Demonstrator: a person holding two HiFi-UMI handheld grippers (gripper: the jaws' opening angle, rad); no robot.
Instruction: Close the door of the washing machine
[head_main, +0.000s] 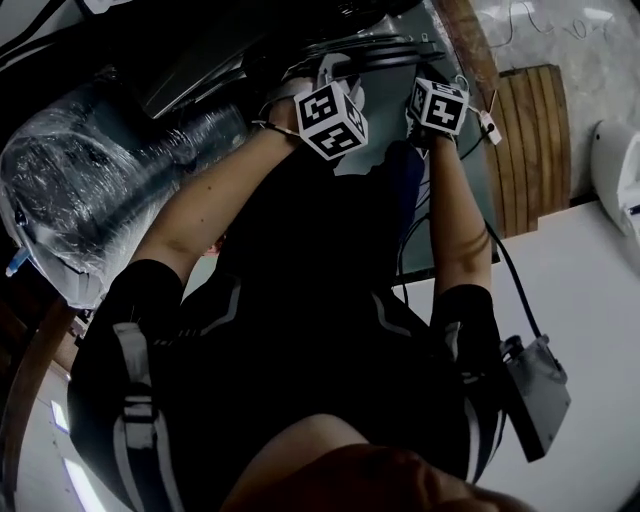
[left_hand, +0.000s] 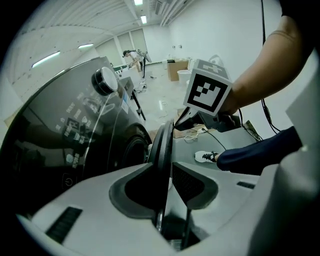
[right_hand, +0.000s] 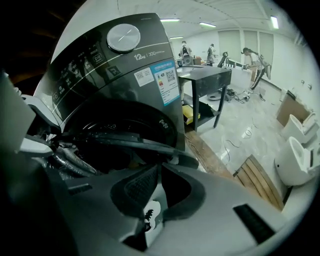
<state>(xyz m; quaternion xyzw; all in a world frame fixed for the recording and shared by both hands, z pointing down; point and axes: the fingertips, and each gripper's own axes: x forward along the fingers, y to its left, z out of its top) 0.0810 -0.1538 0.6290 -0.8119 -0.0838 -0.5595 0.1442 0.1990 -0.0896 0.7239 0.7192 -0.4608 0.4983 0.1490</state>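
Person's dark-clad torso (head_main: 300, 330) fills head view; beyond, left hand-held gripper (head_main: 322, 75) and right hand-held gripper (head_main: 428, 80) at door (head_main: 375, 48) edge.
Left gripper view: jaws part-open astride door rim, pads not clearly pinching; washing machine (left_hand: 75, 135) behind, door open.
Right gripper view: jaws nearly together, empty, tips by door.
Best push rim evenly till latch.
Readable: "12kg" by dial (right_hand: 123, 37).

The pale floor (right_hand: 260, 125) carried the washing machine (right_hand: 125, 90), a slatted wooden board (right_hand: 260, 182) and a black bench (right_hand: 205, 80).
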